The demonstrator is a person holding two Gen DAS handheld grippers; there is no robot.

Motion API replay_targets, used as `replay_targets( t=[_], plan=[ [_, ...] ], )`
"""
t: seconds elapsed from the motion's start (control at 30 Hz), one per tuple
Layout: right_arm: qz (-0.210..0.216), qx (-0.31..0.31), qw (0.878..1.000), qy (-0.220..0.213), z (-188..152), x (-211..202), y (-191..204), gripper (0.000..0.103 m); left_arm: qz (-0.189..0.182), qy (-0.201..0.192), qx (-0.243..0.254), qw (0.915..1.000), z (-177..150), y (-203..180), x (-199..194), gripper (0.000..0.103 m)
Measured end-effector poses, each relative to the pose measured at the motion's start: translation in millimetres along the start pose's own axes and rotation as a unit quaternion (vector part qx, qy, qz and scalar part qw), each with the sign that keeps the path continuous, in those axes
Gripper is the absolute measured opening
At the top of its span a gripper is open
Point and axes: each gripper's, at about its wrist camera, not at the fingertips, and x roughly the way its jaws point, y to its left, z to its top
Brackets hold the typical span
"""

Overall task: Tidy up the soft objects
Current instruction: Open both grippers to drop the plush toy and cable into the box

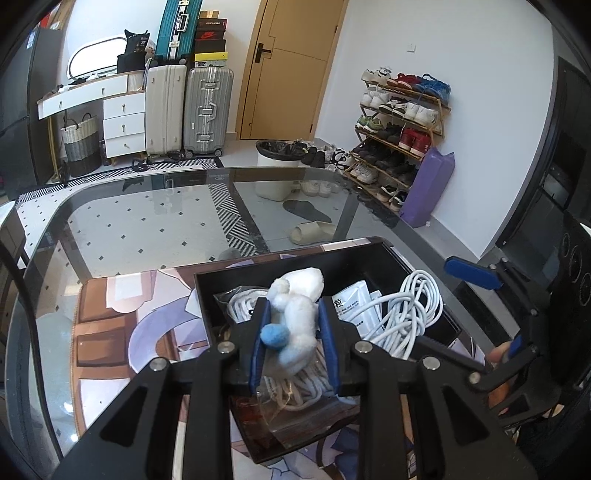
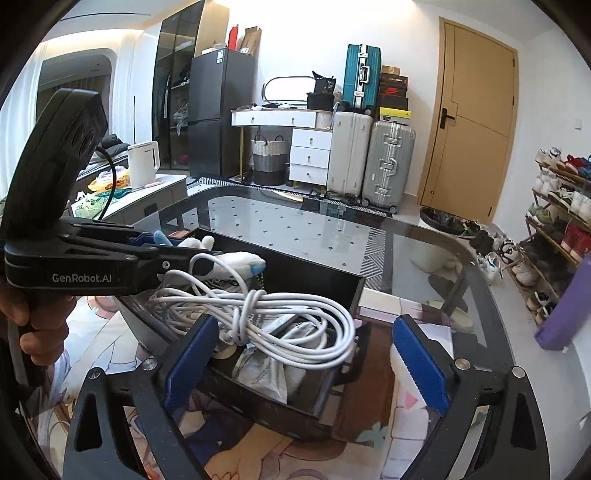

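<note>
1. Left wrist view: the left gripper (image 1: pixel 293 332) is clenched on a white plush (image 1: pixel 299 317) above the black box (image 1: pixel 207 291), which sits on a printed mat (image 1: pixel 110 317) on the glass table (image 1: pixel 147 206). Suitcases (image 1: pixel 188 110) and a shoe rack (image 1: pixel 399 136) stand behind.
2. Right wrist view: the right gripper (image 2: pixel 308 354) hangs released, jaws wide, over a white cable (image 2: pixel 288 321) lying in the box (image 2: pixel 314 269). A door (image 2: pixel 472 122) and a fridge (image 2: pixel 218 110) line the far wall.

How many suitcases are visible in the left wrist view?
3. A white suitcase and a silver suitcase stand side by side near the door; a teal suitcase rests on top. Others may be hidden behind.

The coiled white cable (image 2: pixel 291 325) hides most of the black box's (image 2: pixel 354 291) contents, and the packet's (image 1: pixel 354 306) print is unreadable.
</note>
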Motion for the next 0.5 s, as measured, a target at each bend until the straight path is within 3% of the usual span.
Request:
replay_targets(
  t=[0.13, 0.27, 0.43, 0.47, 0.5],
  plan=[
    [-0.005, 0.011, 1.000, 0.002, -3, -5, -8, 0.098, 0.012, -0.001, -0.001, 0.9999, -1, 0, -5, 0.034],
    [-0.001, 0.025, 1.000, 0.003, -11, -10, -17, 0.101, 0.026, -0.008, -0.003, 0.9996, -5, 0, -14, 0.052],
    [0.008, 0.035, 0.999, -0.004, -18, -19, -19, 0.102, 0.041, -0.020, 0.002, 0.9989, -15, -2, -31, 0.058],
    [0.010, 0.037, 0.999, -0.006, -20, -22, -18, 0.102, 0.047, -0.023, 0.004, 0.9986, -17, -3, -35, 0.063],
    [0.010, 0.038, 0.999, -0.007, -21, -24, -19, 0.102, 0.051, -0.026, 0.004, 0.9984, -20, -3, -37, 0.075]
  ],
)
